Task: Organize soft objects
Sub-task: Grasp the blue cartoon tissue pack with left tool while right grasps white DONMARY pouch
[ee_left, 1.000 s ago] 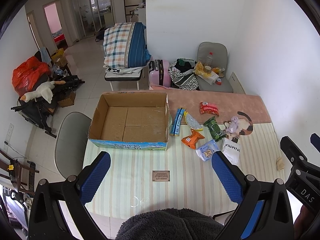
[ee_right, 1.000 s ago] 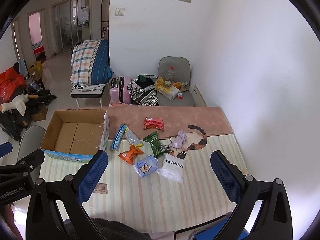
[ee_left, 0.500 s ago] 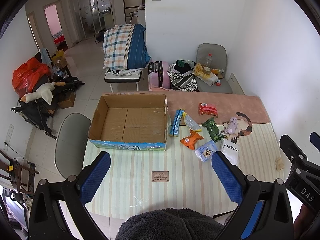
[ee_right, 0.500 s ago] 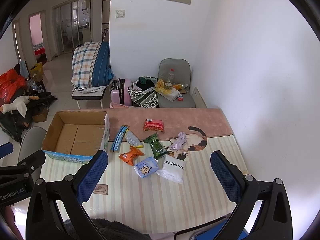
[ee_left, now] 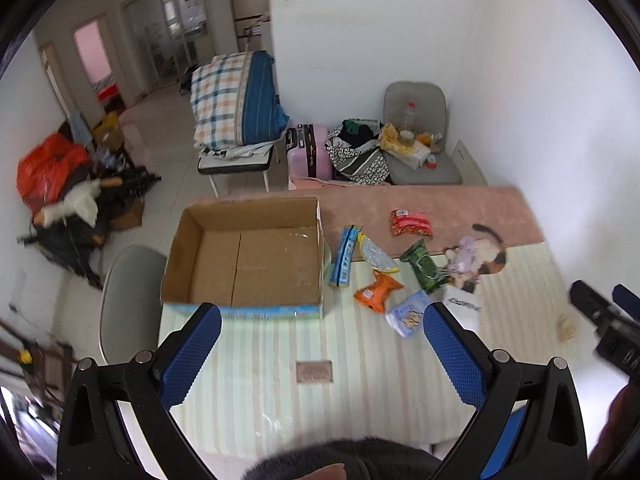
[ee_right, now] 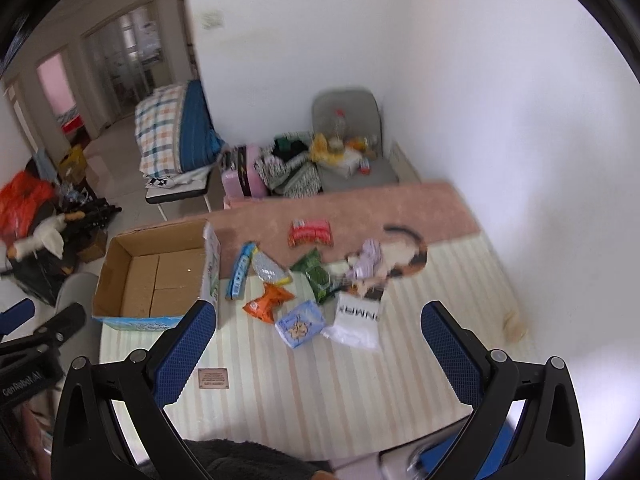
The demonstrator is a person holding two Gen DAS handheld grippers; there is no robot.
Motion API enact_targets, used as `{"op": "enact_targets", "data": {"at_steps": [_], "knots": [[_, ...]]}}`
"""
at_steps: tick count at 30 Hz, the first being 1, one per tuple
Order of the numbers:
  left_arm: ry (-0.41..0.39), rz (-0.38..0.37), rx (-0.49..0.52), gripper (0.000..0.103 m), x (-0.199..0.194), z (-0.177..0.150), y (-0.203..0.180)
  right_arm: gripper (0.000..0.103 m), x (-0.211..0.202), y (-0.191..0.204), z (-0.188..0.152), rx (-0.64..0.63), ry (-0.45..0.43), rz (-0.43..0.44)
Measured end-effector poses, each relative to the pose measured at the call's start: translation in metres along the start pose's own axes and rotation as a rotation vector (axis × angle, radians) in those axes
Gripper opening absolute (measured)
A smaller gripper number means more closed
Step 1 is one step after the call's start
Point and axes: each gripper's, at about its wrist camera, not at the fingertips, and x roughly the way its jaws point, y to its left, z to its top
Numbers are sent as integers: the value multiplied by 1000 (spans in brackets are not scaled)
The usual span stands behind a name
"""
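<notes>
An empty open cardboard box [ee_left: 256,256] [ee_right: 160,276] sits on the left of the striped table [ee_left: 360,380]. Right of it lie soft packets: a blue one [ee_left: 344,256], an orange one [ee_left: 378,290] [ee_right: 268,300], a green one [ee_left: 424,266], a red one [ee_left: 412,224], a light-blue one [ee_left: 408,314] [ee_right: 300,322] and a white bag [ee_left: 462,308] [ee_right: 358,316]. A lilac soft toy [ee_left: 464,248] lies by a cat picture. My left gripper [ee_left: 320,352] and my right gripper [ee_right: 318,350] are both open and empty, high above the table's near part.
A pink strip [ee_left: 460,208] covers the table's far edge. A grey chair [ee_left: 128,292] stands left of the table. Beyond are a pink suitcase [ee_left: 308,152], a loaded grey chair [ee_left: 416,148], folded bedding [ee_left: 236,100] and a white wall on the right.
Both grippers have moved forward and lower toward the table; the box and packets look larger. The right view has tilted and blurred. Nothing on the table has moved.
</notes>
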Motion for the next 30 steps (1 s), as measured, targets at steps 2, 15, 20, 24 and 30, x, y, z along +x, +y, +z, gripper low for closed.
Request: {"op": "enact_targets", "data": {"at_steps": [2, 15, 20, 24, 30], "knots": [[28, 2, 57, 103, 31, 12, -18, 103, 34, -29, 9, 71, 60, 9], [428, -36, 445, 103, 291, -24, -147, 103, 383, -109, -35, 100, 677, 1], [519, -85, 528, 103, 335, -47, -171, 102, 466, -110, -60, 149, 784, -7], [561, -137, 618, 103, 352, -60, -193, 87, 476, -127, -89, 199, 838, 29], [644, -134, 791, 103, 391, -86, -240, 88, 465, -174, -129, 192, 883, 11]]}}
